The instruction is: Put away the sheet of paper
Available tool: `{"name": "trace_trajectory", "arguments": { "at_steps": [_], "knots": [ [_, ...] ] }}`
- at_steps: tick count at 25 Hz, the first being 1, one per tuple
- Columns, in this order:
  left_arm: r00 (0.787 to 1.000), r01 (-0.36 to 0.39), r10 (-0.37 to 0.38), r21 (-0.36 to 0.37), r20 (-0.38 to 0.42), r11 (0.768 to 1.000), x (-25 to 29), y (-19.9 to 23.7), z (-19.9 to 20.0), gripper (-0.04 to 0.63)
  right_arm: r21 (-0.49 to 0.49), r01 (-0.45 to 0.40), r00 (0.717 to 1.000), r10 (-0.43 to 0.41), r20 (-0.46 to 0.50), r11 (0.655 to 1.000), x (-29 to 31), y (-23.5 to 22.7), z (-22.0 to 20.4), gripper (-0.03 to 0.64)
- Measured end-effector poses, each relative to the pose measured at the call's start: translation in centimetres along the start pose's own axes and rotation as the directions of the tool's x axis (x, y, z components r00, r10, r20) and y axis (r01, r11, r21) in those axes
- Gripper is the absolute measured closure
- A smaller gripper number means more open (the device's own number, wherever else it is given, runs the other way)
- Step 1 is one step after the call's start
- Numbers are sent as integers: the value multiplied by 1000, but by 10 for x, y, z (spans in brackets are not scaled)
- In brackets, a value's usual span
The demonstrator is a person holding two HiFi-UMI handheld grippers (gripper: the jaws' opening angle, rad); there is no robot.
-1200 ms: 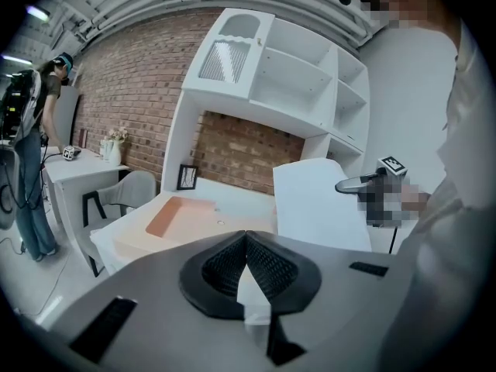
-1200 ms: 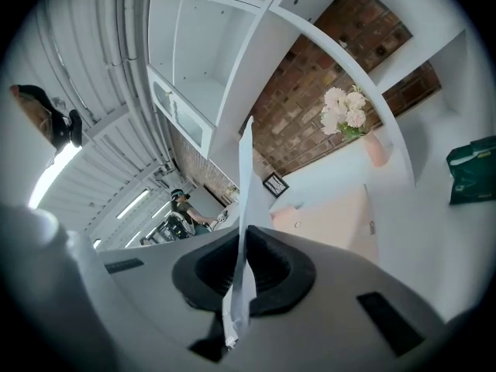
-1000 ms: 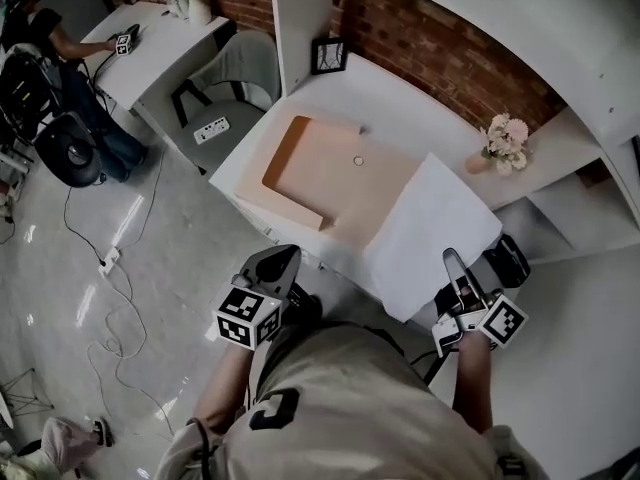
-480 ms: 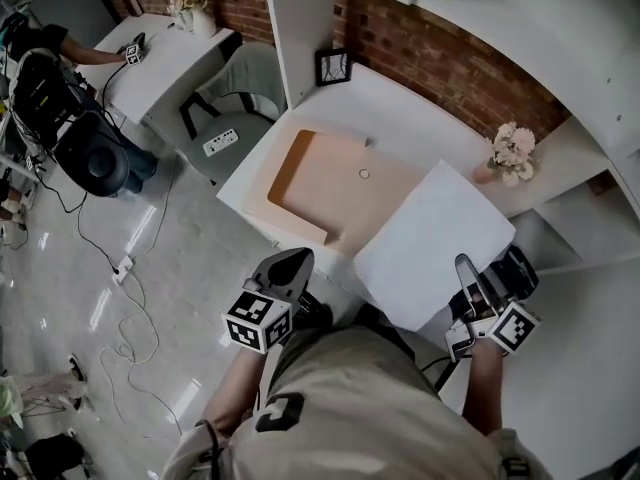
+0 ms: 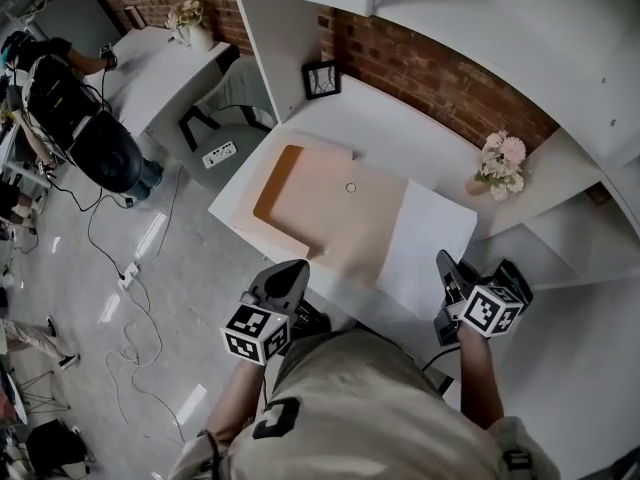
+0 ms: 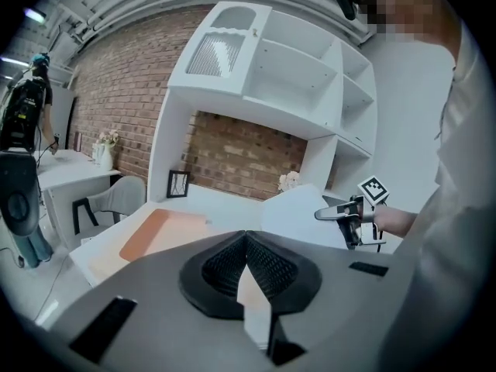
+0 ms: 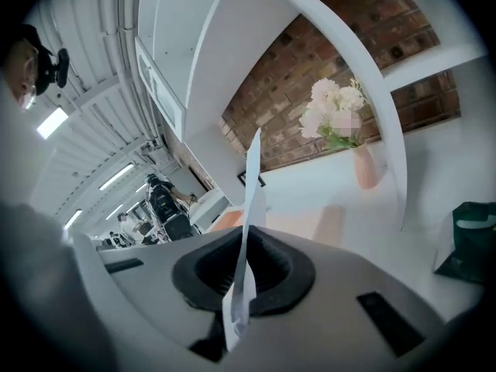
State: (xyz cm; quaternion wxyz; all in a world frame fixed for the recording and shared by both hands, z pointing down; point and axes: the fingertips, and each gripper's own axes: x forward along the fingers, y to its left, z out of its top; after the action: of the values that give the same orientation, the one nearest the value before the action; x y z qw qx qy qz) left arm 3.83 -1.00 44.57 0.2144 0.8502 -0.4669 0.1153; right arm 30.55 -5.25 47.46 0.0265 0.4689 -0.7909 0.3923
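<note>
Two grippers hang at the near edge of the white desk [image 5: 400, 133]. At the right, the right gripper [image 5: 443, 265] has its jaws pinched tight on the near right edge of the sheet of paper [image 5: 428, 246]; in the right gripper view the sheet [image 7: 252, 177] runs edge-on between the pads. From that hold the paper stretches away over the desk, its far left side overlapping the right end of a peach folder [image 5: 320, 203] lying flat there. The left gripper [image 5: 290, 270] sits near the folder's near edge, jaws closed together with nothing between them. Far right stands a vase of pale flowers [image 5: 497, 161]; a small picture frame [image 5: 320, 80] leans at the far left
</note>
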Motion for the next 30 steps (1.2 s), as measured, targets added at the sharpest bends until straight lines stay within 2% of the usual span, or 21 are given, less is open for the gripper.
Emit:
{"name": "trace_trajectory", "arguments": {
  "at_steps": [7, 15, 19, 25, 27, 30],
  "knots": [
    [999, -3, 5, 36, -41, 999, 19, -21, -2, 578, 1, 49, 998, -49, -36, 999, 22, -43, -10, 589],
    [998, -3, 5, 39, -63, 999, 22, -32, -9, 578, 172, -21, 1000, 21, 2, 985, 38, -58, -2, 589],
    [999, 1, 0, 29, -52, 1000, 17, -30, -8, 578, 232, 27, 997, -9, -77, 972, 62, -85, -21, 589],
    [999, -33, 33, 0, -25, 999, -2, -14, -8, 578, 392, 38, 996, -1, -94, 919, 88, -104, -32, 589],
    [999, -34, 34, -15, -25, 999, -6, -11, -12, 578, 475, 18, 997, 21, -78, 880, 88, -107, -34, 589],
    [999, -22, 21, -40, -28, 999, -7, -9, -18, 578, 607, -10, 996, 64, -66, 794, 91, -116, -41, 589]
  ]
}}
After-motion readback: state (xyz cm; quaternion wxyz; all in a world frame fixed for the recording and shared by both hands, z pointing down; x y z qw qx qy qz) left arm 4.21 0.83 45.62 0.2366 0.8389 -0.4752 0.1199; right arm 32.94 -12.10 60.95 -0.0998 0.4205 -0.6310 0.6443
